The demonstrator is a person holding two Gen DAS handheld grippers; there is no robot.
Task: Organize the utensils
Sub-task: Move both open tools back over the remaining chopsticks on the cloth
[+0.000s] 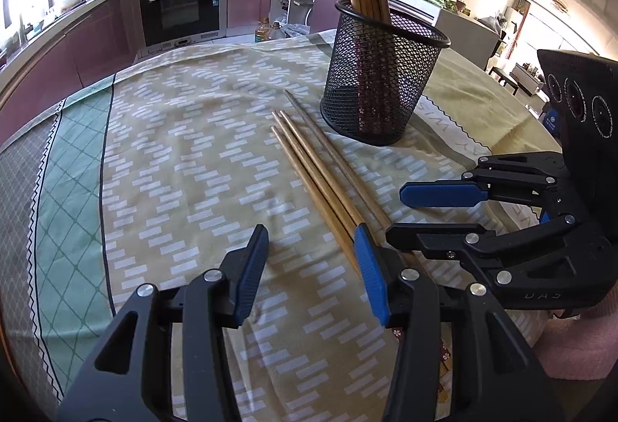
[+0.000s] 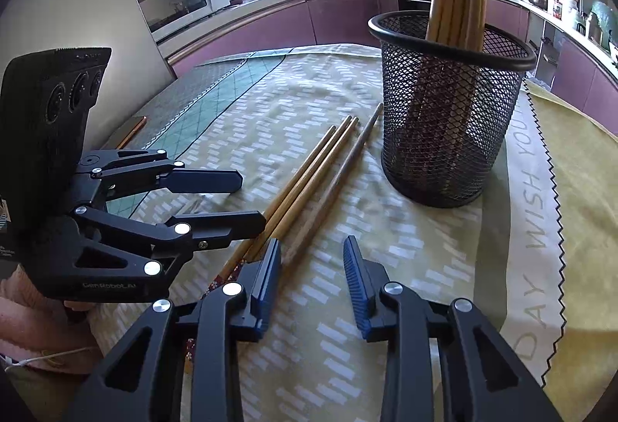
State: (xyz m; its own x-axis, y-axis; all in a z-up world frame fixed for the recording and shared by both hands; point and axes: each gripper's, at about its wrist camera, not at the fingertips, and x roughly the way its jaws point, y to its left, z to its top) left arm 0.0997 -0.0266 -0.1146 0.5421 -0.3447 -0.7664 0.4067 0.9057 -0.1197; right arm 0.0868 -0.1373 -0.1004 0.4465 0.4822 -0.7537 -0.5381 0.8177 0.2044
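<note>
Four loose chopsticks [image 2: 309, 182] lie on the table [image 1: 193, 151] with their long axis pointing toward the mesh cup [image 2: 448, 120], between my left tool [image 1: 313, 267] and right tool [image 2: 313, 286], both apart and empty, the right one nearer.
</note>
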